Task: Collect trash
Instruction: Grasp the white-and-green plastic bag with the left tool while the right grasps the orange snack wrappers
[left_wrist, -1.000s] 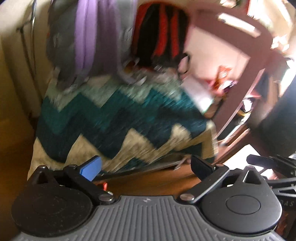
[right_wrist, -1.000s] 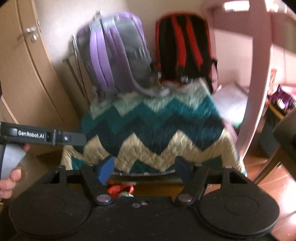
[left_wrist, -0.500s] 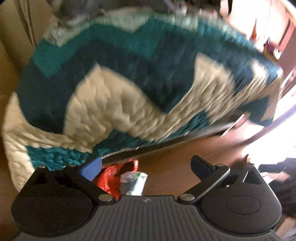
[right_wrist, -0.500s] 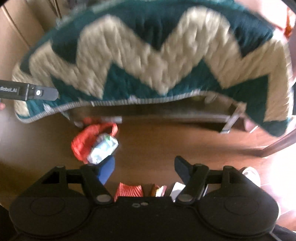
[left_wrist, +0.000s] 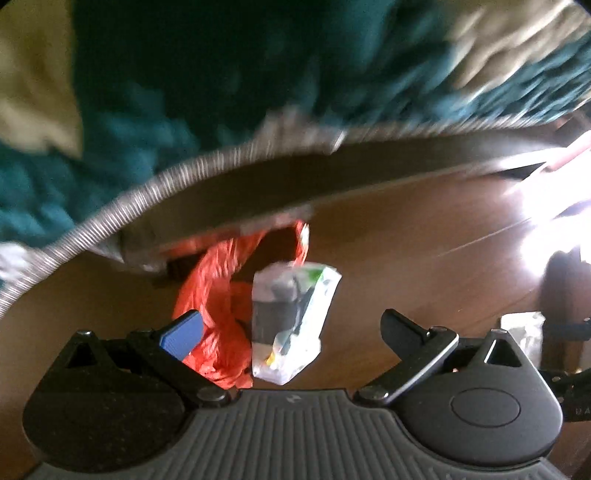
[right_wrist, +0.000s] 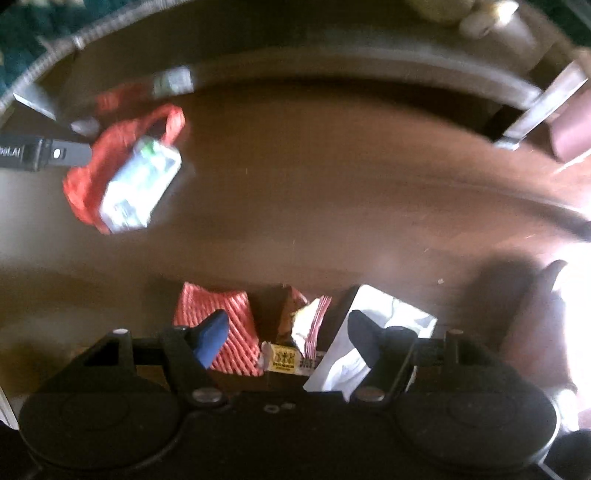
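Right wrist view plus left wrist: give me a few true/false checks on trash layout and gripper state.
1. The white packet lies on the orange plastic bag. True.
2. The left hand-held gripper is shut on the packet. False: its jaws are open and hold nothing.
3. Wrappers lie on the wooden floor near the right hand-held gripper. True.
4. The red striped wrapper sits inside the orange bag. False: it lies apart, on the floor.
5. The right hand-held gripper is open. True.

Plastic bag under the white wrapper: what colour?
Orange-red plastic bag; clearest in the left wrist view.
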